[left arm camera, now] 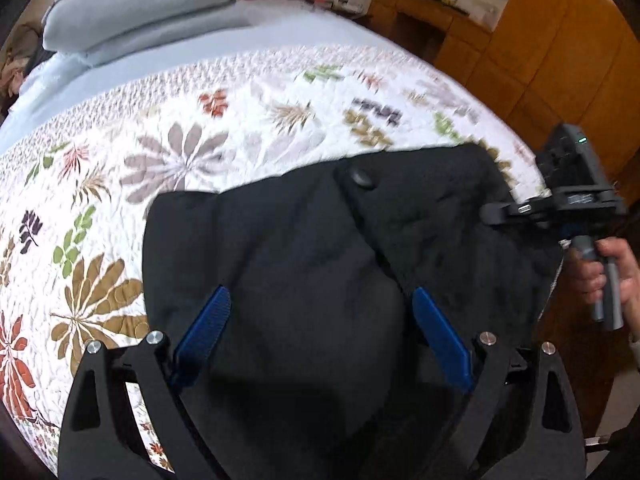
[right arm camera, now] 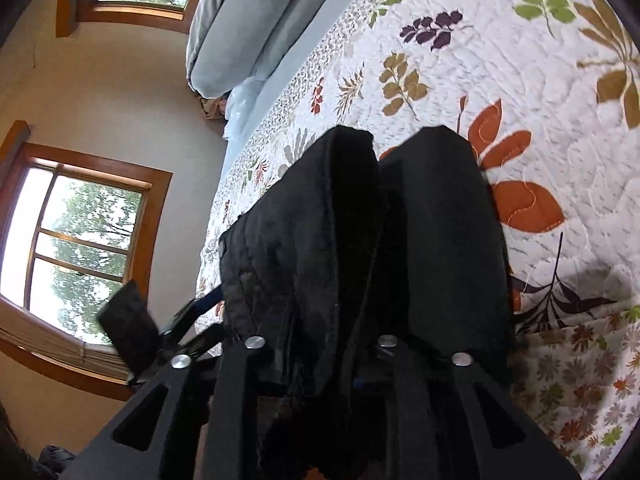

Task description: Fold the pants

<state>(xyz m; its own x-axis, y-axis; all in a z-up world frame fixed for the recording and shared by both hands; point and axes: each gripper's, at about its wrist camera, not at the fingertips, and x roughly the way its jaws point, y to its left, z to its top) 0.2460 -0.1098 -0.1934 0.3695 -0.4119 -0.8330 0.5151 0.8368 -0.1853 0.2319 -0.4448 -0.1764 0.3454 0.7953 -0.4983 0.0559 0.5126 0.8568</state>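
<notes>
left gripper [left arm camera: 322, 312]: black frame | blue pads [left arm camera: 208, 328] | silver screws [left arm camera: 155, 337]

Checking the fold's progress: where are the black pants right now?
The black pants lie on the floral quilt near the bed's edge, between the left gripper's blue fingers in the left wrist view.

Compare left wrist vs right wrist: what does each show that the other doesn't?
Left wrist only: a button on the black pants, wooden cabinets, and the hand holding the right gripper.
Right wrist only: two windows and the left gripper from the side, at the pants' edge.
Both: the pants on the floral quilt and the grey pillows.
</notes>
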